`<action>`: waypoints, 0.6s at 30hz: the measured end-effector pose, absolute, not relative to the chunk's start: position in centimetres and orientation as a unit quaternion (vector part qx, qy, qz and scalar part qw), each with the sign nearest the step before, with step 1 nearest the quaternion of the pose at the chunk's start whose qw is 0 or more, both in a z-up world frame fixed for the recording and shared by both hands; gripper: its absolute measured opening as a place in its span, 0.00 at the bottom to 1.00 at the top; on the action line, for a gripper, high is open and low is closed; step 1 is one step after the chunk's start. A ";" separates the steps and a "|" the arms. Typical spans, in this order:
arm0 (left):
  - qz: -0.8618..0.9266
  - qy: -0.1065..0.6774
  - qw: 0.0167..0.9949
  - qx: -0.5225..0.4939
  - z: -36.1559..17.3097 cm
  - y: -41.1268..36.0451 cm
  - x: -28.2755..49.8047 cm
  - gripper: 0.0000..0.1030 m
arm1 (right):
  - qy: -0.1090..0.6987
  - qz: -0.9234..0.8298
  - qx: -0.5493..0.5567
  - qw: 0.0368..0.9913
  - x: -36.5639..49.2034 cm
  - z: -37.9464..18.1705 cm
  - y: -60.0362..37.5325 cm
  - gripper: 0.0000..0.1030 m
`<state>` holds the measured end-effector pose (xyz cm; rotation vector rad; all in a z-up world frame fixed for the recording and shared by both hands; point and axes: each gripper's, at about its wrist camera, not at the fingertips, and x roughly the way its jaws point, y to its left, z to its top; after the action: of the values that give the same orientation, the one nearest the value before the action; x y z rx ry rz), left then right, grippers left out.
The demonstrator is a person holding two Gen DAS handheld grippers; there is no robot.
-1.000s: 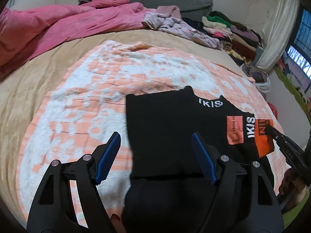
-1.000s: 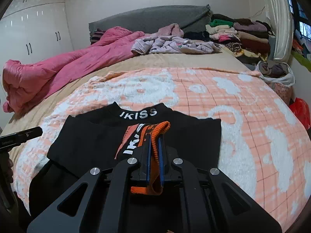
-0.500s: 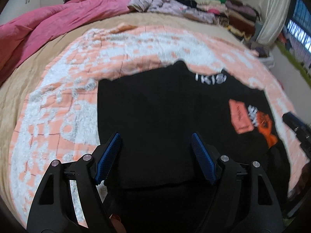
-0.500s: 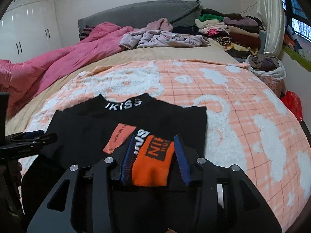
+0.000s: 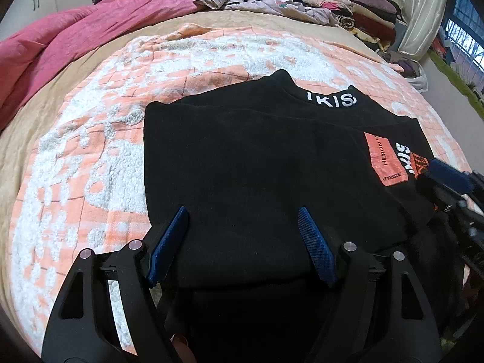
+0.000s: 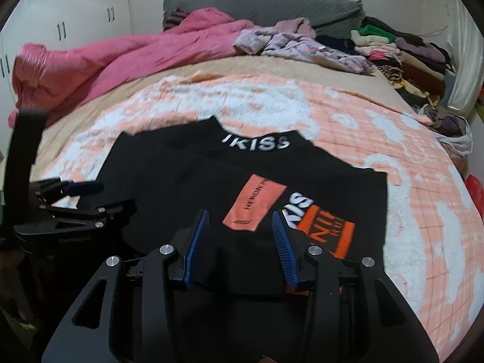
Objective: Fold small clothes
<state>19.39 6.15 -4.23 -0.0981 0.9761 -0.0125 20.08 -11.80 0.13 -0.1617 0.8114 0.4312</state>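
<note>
A small black top (image 5: 257,163) with white "IKISS" lettering at the collar lies flat on the orange-and-white blanket (image 5: 90,163), both sleeves folded in over its body. The orange cuff (image 6: 329,233) of one sleeve rests on the front. My left gripper (image 5: 243,239) is open and empty over the top's lower left part. My right gripper (image 6: 240,239) is open and empty, just above the lower middle of the top (image 6: 187,181), with the cuff beside its right finger. The left gripper also shows in the right wrist view (image 6: 90,193), and the right gripper in the left wrist view (image 5: 447,178).
A pink duvet (image 6: 106,66) is bunched at the far left of the bed. Loose pale clothes (image 6: 302,45) and a stack of folded clothes (image 6: 402,54) lie at the far right. White wardrobe doors (image 6: 60,15) stand behind.
My right gripper was shut on the orange cuff; it has opened, laid the sleeve across the top, and moved a little left. My left gripper has stayed open and come lower over the top.
</note>
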 end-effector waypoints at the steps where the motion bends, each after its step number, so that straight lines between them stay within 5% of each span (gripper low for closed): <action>1: -0.006 0.468 0.882 -0.047 -4.2 6.1 19.4 0.65 | 0.398 0.211 -0.077 0.890 20.2 -0.2 -11.5 0.41; 18: -0.008 0.467 0.883 -0.051 -4.0 6.3 19.2 0.65 | 0.453 0.189 -0.053 0.870 21.2 -3.6 -12.3 0.42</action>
<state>19.21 6.27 -4.03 -0.1061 0.9713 -0.0176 21.18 -12.30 -3.60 -0.1107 0.9480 0.3948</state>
